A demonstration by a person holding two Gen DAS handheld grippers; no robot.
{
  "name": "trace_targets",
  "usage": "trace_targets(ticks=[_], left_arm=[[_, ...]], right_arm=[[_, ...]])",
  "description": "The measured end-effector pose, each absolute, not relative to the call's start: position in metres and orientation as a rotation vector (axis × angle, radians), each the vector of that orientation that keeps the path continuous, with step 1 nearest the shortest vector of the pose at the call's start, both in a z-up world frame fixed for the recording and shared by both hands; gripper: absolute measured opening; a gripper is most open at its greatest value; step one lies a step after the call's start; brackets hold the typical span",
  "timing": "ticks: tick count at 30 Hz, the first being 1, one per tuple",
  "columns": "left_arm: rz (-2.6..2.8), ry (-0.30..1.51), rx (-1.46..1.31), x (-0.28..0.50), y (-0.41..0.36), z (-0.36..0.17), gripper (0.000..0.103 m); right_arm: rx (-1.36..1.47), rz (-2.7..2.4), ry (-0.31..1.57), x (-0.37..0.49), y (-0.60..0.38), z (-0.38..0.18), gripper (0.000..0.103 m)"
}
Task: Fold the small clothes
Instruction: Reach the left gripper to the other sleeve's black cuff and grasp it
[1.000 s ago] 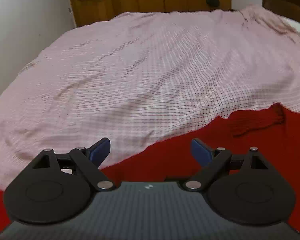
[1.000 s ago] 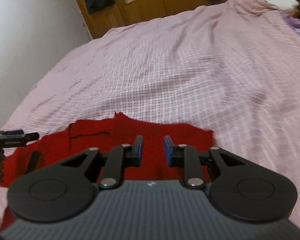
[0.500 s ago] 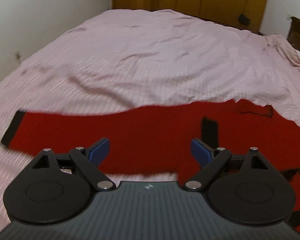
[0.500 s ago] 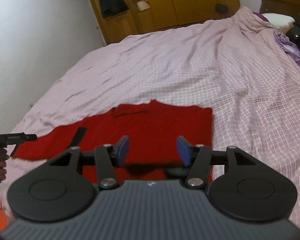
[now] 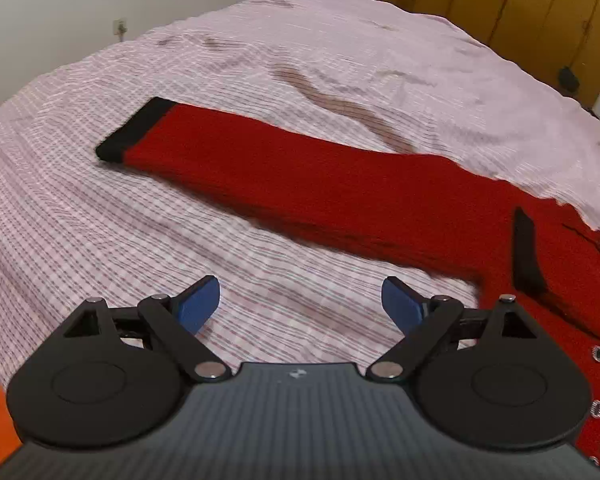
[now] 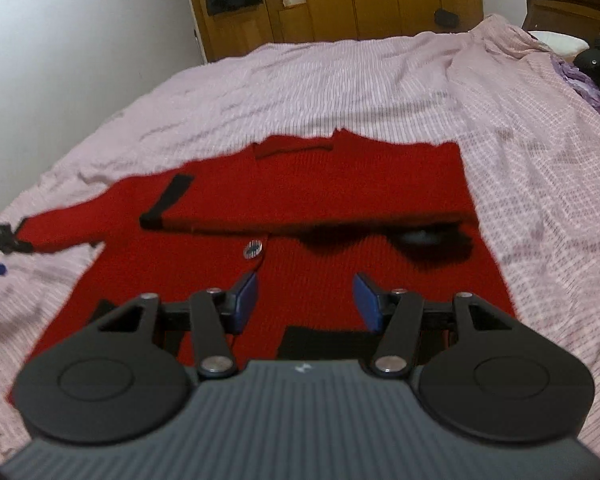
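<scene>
Cardigan (image 6: 308,208) lies flat, collar away, outstretched sleeve (image 5: 284,176) leftward; both hand-held grippers (image 5: 300,304) (image 6: 306,300) spread apart, empty

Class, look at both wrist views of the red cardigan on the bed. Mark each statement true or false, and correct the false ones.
1. The left gripper is open and holds nothing. True.
2. The right sleeve lies folded across the body of the red cardigan. True.
3. The left sleeve is folded in too. False: it stretches out flat over the bedspread.
4. The sleeve cuffs are white. False: the cuff is black.
5. The right gripper is clamped on the cardigan. False: it is open.
</scene>
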State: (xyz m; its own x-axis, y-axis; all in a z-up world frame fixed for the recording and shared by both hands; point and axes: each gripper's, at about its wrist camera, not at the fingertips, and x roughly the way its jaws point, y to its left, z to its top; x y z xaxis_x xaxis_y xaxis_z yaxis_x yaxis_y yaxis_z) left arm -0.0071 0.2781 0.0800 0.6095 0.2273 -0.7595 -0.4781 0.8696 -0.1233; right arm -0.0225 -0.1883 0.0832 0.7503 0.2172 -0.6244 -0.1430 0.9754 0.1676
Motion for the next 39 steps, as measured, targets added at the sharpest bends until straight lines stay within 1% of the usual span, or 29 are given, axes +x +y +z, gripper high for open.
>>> trace_targets(ticks=[15,25,32,39], left_arm=[[0.455,0.770,-0.431,0.033,0.334,0.062,0.092],[0.462,0.760,-0.441,0.063,0.353,0.046,0.092],[0.474,0.757,-0.436,0.072,0.362,0.030,0.092],[0.482,0.744,-0.392,0.079,0.362,0.026,0.092]], right_arm=[[0.100,0.154,0.752,-0.013,-0.160,0.046,0.055],[0.083,0.139,0.764,-0.008,-0.157,0.041,0.055],[0.086,0.138,0.766,-0.005,-0.157,0.038,0.055],[0.079,0.136,0.763,-0.003,-0.155,0.037,0.056]])
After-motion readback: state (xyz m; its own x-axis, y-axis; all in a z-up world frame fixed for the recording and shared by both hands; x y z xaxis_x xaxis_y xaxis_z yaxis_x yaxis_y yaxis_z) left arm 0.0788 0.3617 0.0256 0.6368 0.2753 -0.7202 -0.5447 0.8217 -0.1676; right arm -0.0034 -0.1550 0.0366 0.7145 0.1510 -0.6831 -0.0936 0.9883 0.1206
